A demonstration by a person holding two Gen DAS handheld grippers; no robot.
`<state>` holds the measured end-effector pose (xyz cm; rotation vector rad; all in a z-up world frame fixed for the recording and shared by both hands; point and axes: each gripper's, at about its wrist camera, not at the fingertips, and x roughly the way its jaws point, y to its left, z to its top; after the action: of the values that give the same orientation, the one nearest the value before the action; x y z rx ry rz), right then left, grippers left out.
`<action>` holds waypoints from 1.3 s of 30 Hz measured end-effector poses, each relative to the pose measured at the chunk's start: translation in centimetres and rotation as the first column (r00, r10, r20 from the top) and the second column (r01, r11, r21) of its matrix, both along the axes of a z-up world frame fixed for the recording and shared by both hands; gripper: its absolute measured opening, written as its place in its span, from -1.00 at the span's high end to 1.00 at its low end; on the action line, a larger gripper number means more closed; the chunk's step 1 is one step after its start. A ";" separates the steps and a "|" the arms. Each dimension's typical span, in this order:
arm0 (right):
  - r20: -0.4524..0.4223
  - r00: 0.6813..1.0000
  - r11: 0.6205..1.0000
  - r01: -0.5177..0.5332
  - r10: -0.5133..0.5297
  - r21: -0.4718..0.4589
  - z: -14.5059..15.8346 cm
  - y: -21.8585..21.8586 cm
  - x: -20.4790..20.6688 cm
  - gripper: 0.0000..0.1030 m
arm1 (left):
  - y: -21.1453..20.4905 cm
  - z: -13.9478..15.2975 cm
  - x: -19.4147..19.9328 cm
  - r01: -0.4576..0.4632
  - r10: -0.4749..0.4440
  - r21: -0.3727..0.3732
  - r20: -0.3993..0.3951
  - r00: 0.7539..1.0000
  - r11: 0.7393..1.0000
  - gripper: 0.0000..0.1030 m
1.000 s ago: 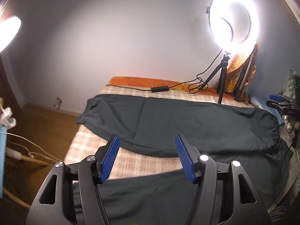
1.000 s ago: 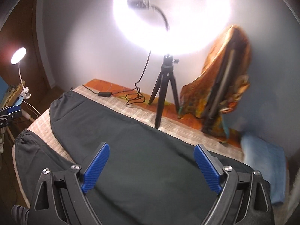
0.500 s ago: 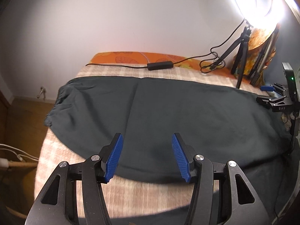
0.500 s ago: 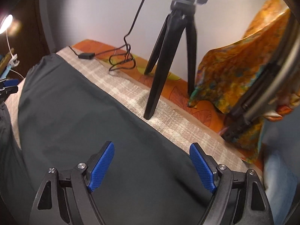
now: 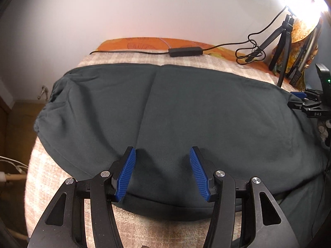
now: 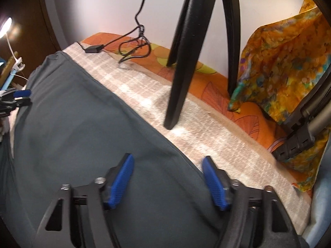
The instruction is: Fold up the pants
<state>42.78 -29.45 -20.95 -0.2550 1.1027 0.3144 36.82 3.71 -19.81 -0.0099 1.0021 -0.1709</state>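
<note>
At the bottom centre of each wrist view, blue pads stand apart over the dark pants (image 5: 186, 113) spread across the checked bedcover (image 5: 62, 186). The left gripper (image 5: 163, 155) gapes halfway, gripping nothing; the right gripper (image 6: 168, 161) is closing, cloth between its jaws, unpinched.

Your work surface is a bed (image 5: 62, 186) under a pale checked blanket (image 6: 206, 124), with an orange patterned sheet (image 5: 144, 42) showing along the wall edge; on it you have the dark pants (image 5: 186, 113) spread flat; a black cable (image 5: 128, 51) with its inline box (image 5: 185, 51) lies at the far edge; the black tripod's feet (image 6: 171, 124) stand on the blanket beside the pants.
</note>
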 end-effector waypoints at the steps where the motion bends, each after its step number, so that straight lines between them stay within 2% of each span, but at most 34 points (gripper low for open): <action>1: -0.006 1.000 1.000 0.004 -0.004 0.011 0.1 0.1 -0.1 -0.03 | -0.1 -0.1 0.1 -0.001 0.001 0.003 0.006 1.000 1.000 -0.04; 4: -0.004 1.000 1.000 -0.007 0.007 0.005 0.3 1.1 -0.5 0.31 | -0.1 -0.1 0.1 -0.002 0.002 0.010 0.008 1.000 1.000 -0.05; 5: -0.001 1.000 1.000 -0.011 0.011 -0.005 0.3 1.4 -0.5 0.37 | -0.1 0.0 0.1 0.000 0.000 0.009 0.006 1.000 1.000 -0.08; 9: 0.006 1.000 0.999 -0.011 0.011 -0.044 0.5 2.6 -0.9 0.83 | 0.6 0.3 0.3 -0.009 0.009 -0.018 -0.013 1.000 1.000 -0.20; 10: 0.012 1.000 0.998 -0.013 0.013 -0.055 0.5 3.1 -0.9 0.88 | 1.0 0.6 0.3 -0.018 0.018 -0.029 -0.019 1.000 0.999 -0.21; 16: 0.073 0.997 0.998 0.006 -0.002 -0.056 2.9 3.1 -2.6 0.99 | 3.9 2.3 -0.1 -0.074 0.073 -0.083 -0.014 0.997 0.994 -0.23; 21: 0.168 0.985 0.998 -0.016 0.026 -0.063 6.7 4.3 -5.9 1.00 | 6.2 3.6 0.3 -0.123 0.120 -0.144 -0.027 0.992 0.982 -0.23; 23: 0.206 0.977 0.995 -0.038 0.056 -0.091 8.0 5.3 -7.6 1.00 | 6.8 4.0 0.6 -0.137 0.133 -0.183 -0.035 0.991 0.974 -0.23; 25: 0.234 0.967 0.989 -0.074 0.102 -0.125 9.1 6.5 -9.7 1.00 | 7.3 4.3 1.0 -0.157 0.150 -0.237 -0.047 0.988 0.959 -0.24; 27: 0.246 0.958 0.983 -0.114 0.147 -0.142 10.0 7.5 -12.0 1.00 | 7.8 4.5 1.5 -0.190 0.176 -0.300 -0.073 0.982 0.935 -0.44; 30: 0.235 0.950 0.970 -0.169 0.207 -0.173 9.9 9.2 -14.7 1.00 | 8.4 4.2 2.5 -0.242 0.215 -0.377 -0.113 0.970 0.894 -0.44; 32: 0.222 0.945 0.961 -0.201 0.241 -0.189 9.5 10.0 -16.3 1.00 | 8.7 3.7 3.4 -0.293 0.250 -0.410 -0.154 0.956 0.864 -0.44; 35: 0.206 0.942 0.955 -0.228 0.266 -0.192 8.9 10.7 -18.0 1.00 | 8.6 3.3 4.8 -0.332 0.271 -0.443 -0.196 0.942 0.833 -0.44; 37: 0.196 0.938 0.946 -0.244 0.286 -0.212 8.3 10.9 -18.9 1.00 | 8.3 3.0 5.4 -0.337 0.265 -0.452 -0.217 0.940 0.826 -0.44; 39: 0.189 0.938 0.943 -0.250 0.292 -0.218 8.0 10.9 -19.2 1.00 | 7.8 2.7 6.1 -0.334 0.254 -0.437 -0.232 0.939 0.835 -0.44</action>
<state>23.59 -18.55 -12.96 -0.6039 0.8786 0.4173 42.93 11.54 -17.13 -0.6356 1.0900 -0.1276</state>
